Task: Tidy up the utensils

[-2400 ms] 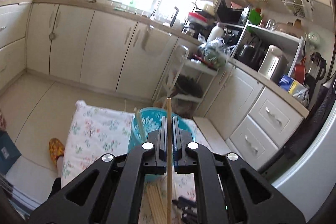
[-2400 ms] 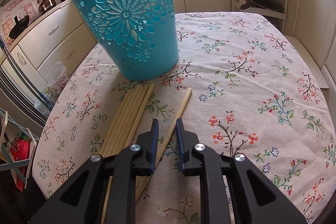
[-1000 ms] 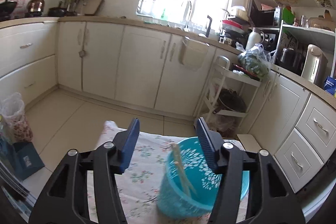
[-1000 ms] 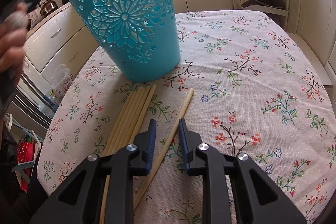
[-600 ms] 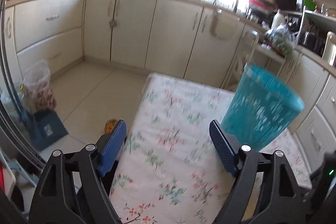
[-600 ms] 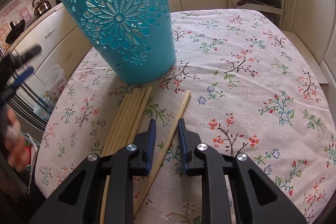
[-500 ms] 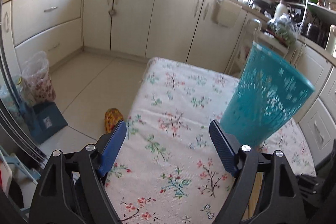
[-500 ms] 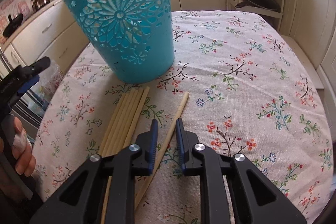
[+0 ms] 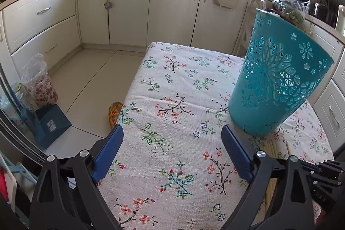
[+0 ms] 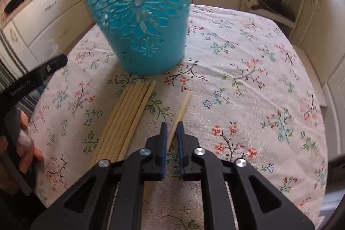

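Note:
A teal cut-out basket (image 10: 138, 14) stands on the flowered tablecloth (image 10: 248, 79); pale sticks show through its holes (image 9: 272, 47). In front of it lies a bundle of several wooden chopsticks (image 10: 127, 120), with a single chopstick (image 10: 184, 106) to their right. My right gripper (image 10: 171, 133) is shut on the near part of that single chopstick, which still lies low over the cloth. My left gripper (image 9: 172, 143) hovers over bare cloth left of the basket (image 9: 278, 87), its jaws opening wide with nothing between them.
The table's left edge (image 9: 131, 87) drops to a tiled floor with a slipper (image 9: 114, 113), a blue box (image 9: 51, 124) and a bagged bin (image 9: 37, 83). Cream cabinets (image 9: 129, 10) ring the room. A hand (image 10: 23, 143) holds the left gripper's handle.
My left gripper came down from above the basket to the cloth beside it, and its jaws spread wide. My right gripper's jaws narrowed from a loose gap onto the single chopstick.

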